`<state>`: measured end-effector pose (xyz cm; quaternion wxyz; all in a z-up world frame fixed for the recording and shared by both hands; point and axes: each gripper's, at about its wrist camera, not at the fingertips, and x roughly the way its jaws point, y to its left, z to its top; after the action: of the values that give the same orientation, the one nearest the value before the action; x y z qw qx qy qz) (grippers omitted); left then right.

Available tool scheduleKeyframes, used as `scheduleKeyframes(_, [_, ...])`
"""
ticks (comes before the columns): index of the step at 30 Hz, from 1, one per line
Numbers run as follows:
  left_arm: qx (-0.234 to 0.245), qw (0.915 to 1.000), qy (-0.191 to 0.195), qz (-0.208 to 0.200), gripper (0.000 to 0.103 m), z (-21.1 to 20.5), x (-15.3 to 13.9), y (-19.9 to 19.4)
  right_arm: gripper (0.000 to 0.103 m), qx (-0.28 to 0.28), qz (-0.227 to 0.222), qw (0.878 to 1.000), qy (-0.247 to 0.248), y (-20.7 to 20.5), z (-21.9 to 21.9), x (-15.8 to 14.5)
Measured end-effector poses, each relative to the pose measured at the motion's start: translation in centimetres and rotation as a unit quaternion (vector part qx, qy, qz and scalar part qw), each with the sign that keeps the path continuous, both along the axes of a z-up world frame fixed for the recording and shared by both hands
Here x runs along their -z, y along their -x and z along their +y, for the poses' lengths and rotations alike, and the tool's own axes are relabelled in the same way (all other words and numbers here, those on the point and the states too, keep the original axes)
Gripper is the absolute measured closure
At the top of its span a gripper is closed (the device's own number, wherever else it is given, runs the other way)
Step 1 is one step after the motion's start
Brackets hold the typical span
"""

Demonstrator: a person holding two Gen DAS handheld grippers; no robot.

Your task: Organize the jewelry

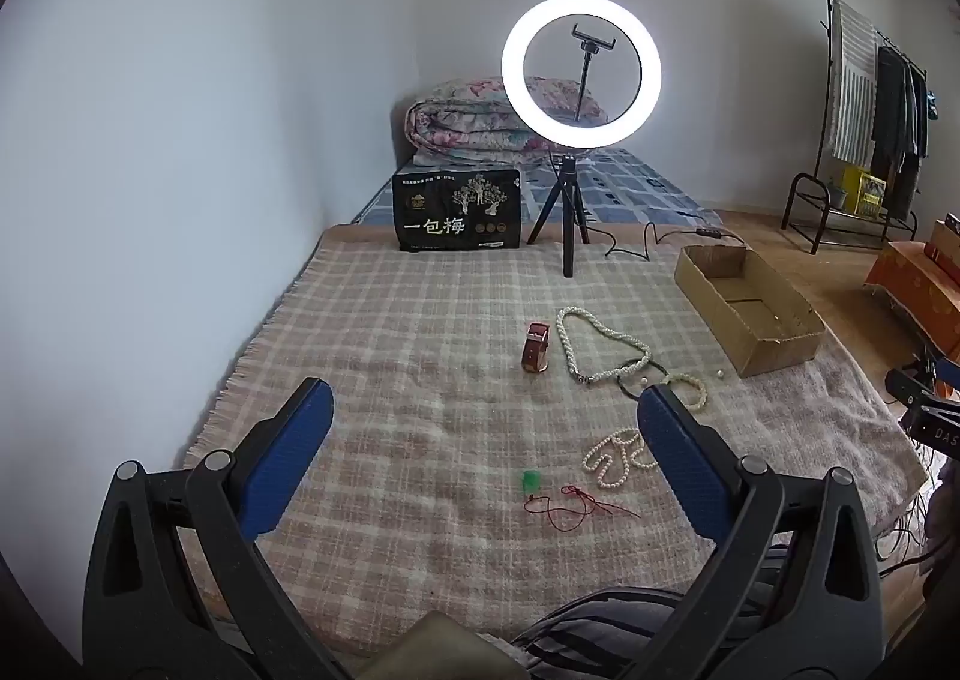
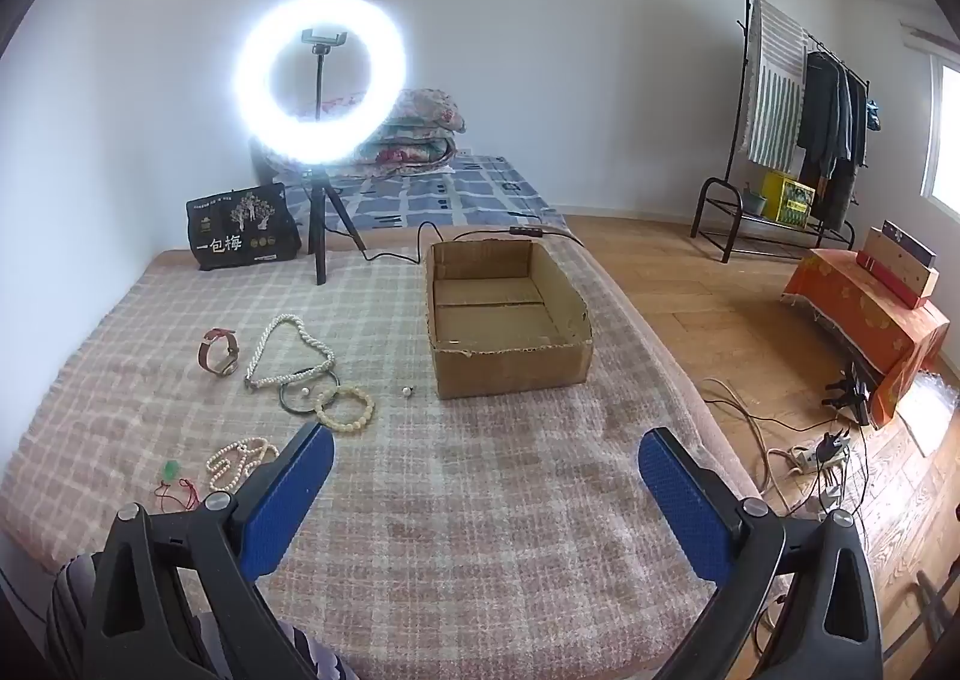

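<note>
Jewelry lies spread on a plaid blanket [image 1: 390,332]. There is a red-strapped watch [image 1: 536,355], a long pearl necklace [image 1: 600,344], a black bangle [image 2: 309,389], a cream bead bracelet [image 2: 345,408], a looped pearl strand [image 1: 615,455], a green bead on red cord [image 1: 531,481] and a loose pearl [image 2: 407,391]. An open cardboard box [image 2: 510,365] with nothing visible inside stands to the right of them. My left gripper [image 1: 483,410] is open above the blanket, short of the jewelry. My right gripper [image 2: 486,458] is open in front of the box, nothing between its fingers.
A lit ring light on a tripod [image 1: 581,74] and a black printed bag [image 1: 457,210] stand at the blanket's far edge, its cable [image 2: 420,239] trailing behind the box. Folded quilts [image 2: 414,131] lie beyond. Wooden floor, a clothes rack [image 2: 798,128] and cables [image 2: 798,452] are to the right.
</note>
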<state>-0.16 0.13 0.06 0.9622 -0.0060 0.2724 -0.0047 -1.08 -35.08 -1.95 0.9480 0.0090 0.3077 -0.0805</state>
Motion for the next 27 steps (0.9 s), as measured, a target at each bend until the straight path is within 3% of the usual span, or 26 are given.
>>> scheduleKeyframes(8, [-0.001, 1.0, -0.001, -0.002, 0.0, 0.5, -1.6, -0.7, 0.0, 0.0, -0.003, 1.0, 0.001, 0.1, 0.1, -0.1])
scheduleKeyframes(27, [0.003, 0.9999, -0.013, -0.01, 0.0, -0.6, -1.5, -0.3, 0.0, -0.005, -0.004, 1.0, 0.001, 0.0, 0.5, -0.1])
